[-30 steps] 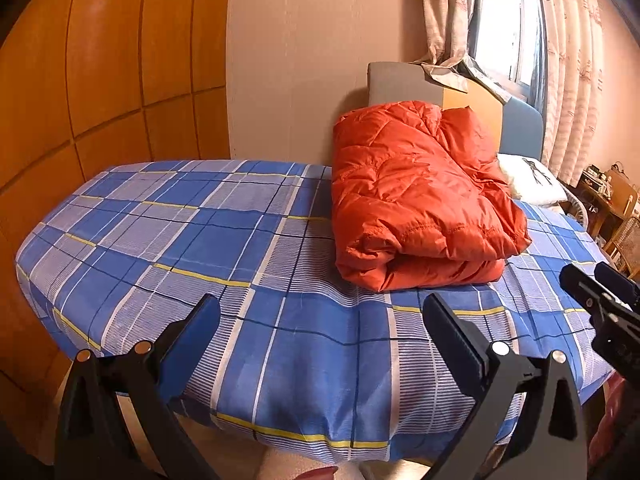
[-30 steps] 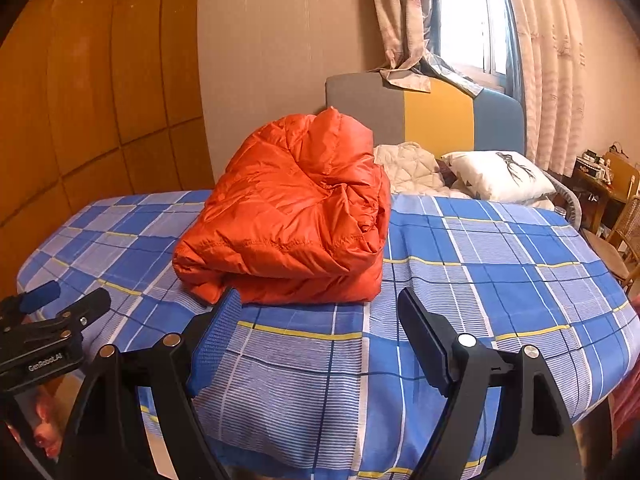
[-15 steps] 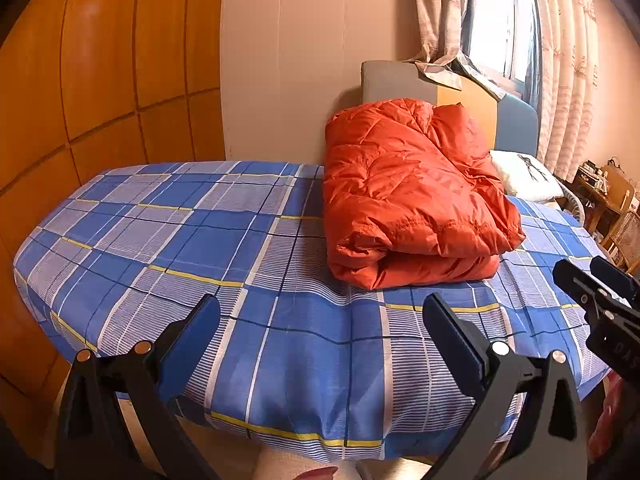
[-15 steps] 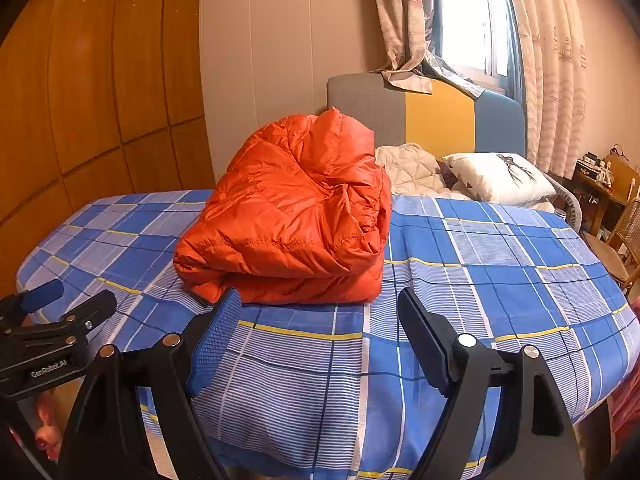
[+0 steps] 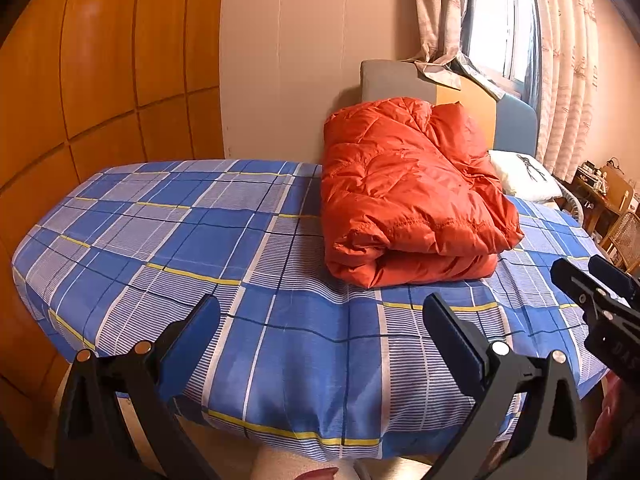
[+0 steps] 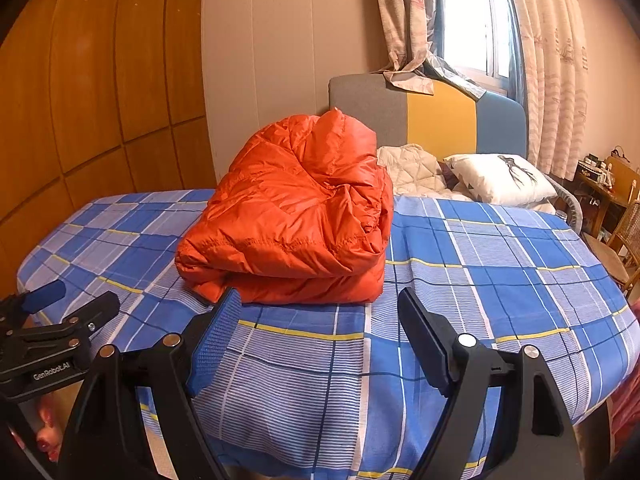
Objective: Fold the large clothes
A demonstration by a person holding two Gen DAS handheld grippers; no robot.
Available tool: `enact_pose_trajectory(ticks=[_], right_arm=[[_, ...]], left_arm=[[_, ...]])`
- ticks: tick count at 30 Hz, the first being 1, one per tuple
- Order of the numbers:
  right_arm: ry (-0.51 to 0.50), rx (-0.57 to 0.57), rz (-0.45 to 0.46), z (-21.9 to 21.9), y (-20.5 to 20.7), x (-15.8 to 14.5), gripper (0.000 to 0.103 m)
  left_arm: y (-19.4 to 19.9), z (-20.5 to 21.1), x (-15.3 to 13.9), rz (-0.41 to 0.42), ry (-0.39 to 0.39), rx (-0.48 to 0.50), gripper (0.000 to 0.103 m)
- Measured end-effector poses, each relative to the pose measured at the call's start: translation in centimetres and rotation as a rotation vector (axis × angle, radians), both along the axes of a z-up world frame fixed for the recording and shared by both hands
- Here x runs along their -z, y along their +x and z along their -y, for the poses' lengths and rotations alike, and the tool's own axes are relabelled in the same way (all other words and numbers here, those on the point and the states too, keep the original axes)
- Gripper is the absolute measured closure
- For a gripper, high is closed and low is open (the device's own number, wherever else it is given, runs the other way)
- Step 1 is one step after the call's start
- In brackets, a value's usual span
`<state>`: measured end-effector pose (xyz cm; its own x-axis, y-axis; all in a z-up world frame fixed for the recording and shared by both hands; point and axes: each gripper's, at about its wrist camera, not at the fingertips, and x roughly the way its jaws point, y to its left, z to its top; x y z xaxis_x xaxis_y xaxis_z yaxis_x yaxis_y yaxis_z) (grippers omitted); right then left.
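The puffy orange quilted down jacket [image 5: 408, 196] lies folded into a thick bundle on the blue plaid bed [image 5: 200, 240]. Both the left tool [image 5: 320, 332] and right tool [image 6: 320, 332] hover spread apart, empty; any tidying should press gently, squarely from above.

You see a bed [image 6: 500, 280] covered with a blue checked sheet [image 5: 200, 240] that has white and yellow lines. At its far end stands a headboard [image 6: 440, 120] in grey, yellow and blue. A white pillow [image 6: 496, 178] with a dark print lies against it, just beside a cream quilted cover [image 6: 412, 168]. On your left is a wooden panel wall [image 5: 100, 60]. Patterned curtains [image 6: 556, 60] hang at the window [image 6: 468, 12]. At the far right stand a wooden chair [image 6: 624, 248] and a small cluttered table [image 5: 596, 184].
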<state>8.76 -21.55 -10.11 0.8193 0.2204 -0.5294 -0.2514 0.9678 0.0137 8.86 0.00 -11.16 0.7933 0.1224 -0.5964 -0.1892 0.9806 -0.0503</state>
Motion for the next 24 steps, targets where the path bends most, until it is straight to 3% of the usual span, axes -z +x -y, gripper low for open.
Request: enact_pose_trajectory(ticks=[24], right_arm=[[-0.002, -0.007, 0.001, -0.28, -0.05, -0.15, 0.023]], left_arm=[[0.02, 0.11, 0.12, -0.011, -0.021, -0.006, 0.002]])
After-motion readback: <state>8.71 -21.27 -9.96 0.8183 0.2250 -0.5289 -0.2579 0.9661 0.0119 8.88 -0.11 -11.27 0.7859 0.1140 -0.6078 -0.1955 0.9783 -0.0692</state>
